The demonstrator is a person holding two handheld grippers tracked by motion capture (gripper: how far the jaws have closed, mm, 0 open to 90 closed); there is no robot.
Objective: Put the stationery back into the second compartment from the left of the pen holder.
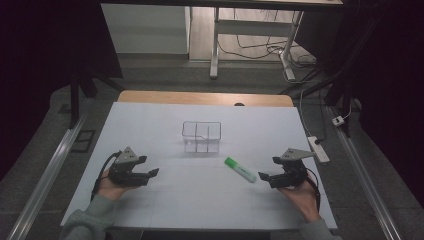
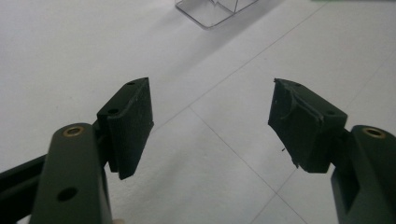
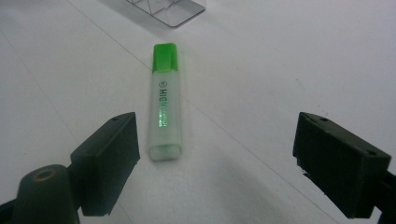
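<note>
Both grippers spread wide and empty; green highlighter lying flat on the bench.

High view: left gripper [image 1: 148,166] and right gripper [image 1: 270,169] rest low on the white bench [image 1: 150,125], well apart. The green highlighter [image 1: 240,169] lies between the clear compartment box [image 1: 201,136] and the right gripper, near the latter. Left gripper view: fingers [image 2: 130,123] wide apart over bare bench, box corner [image 2: 215,11] ahead. Right gripper view: fingers [image 3: 109,158] wide, holding nothing; highlighter [image 3: 164,107] just ahead, cap end toward the box [image 3: 173,11].
</note>
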